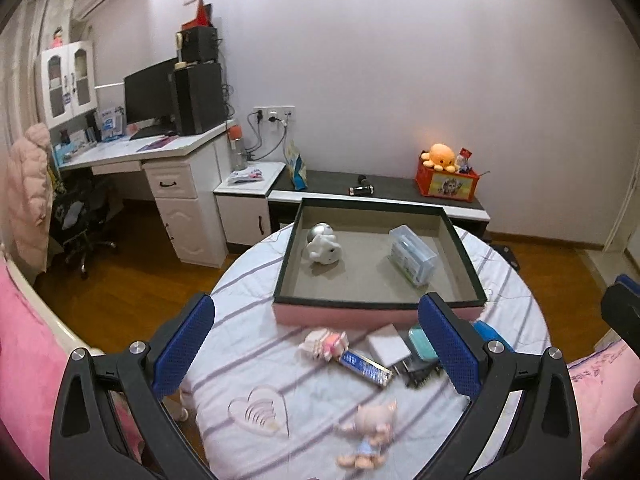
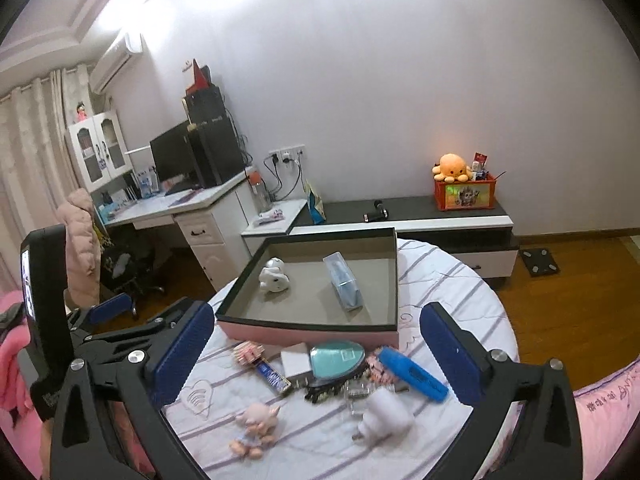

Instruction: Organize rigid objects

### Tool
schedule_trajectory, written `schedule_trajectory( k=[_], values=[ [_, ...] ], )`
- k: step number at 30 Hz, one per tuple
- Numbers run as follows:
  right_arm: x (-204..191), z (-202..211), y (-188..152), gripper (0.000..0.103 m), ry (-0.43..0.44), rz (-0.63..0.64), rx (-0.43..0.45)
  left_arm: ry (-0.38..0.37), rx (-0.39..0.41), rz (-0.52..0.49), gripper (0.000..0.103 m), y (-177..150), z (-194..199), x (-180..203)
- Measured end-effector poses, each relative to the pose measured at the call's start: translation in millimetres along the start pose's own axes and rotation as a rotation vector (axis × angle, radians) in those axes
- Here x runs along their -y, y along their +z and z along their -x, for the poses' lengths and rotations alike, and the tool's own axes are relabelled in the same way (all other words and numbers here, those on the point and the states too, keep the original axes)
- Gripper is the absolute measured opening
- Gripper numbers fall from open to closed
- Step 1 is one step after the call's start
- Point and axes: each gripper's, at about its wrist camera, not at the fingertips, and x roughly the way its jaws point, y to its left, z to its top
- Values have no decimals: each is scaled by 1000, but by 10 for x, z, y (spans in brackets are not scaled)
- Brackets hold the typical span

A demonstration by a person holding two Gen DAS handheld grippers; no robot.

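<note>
Tools (image 1: pixel 316 344) (image 2: pixel 316 350) agape (both); tray (image 1: pixel 464 252) beyond

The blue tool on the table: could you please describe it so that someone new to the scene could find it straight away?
Start at the pink-sided box on the round table with the striped cloth. In the clutter before the box's front wall, look to the right end, beside the teal oval mirror. The blue tool is a bright blue bar lying at a slant, the only vivid blue item there.

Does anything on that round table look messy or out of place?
Yes. The box holds only a white figurine and a clear case, while small things lie jumbled in front of it: a blue tool, a white plug and a pink doll tipped on its side.
</note>
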Motion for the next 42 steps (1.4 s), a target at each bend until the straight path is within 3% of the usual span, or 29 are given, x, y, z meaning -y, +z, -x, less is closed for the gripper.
schedule_trajectory(
  k=[3,9,17,42],
  values=[
    [-4,188,-67,103,-3,-4,18,-13,5,21,103,-53,180,-50],
    [52,495,-288,103,-4,-26,32,33,31,26,103,-195,473,-94],
    [105,605,-543,103,-11,-49,9,47,44,42,103,-373,709,-153],
    [-142,641,-734,103,-15,21,-21,41,14,58,103,-695,811,-227]
  ],
)
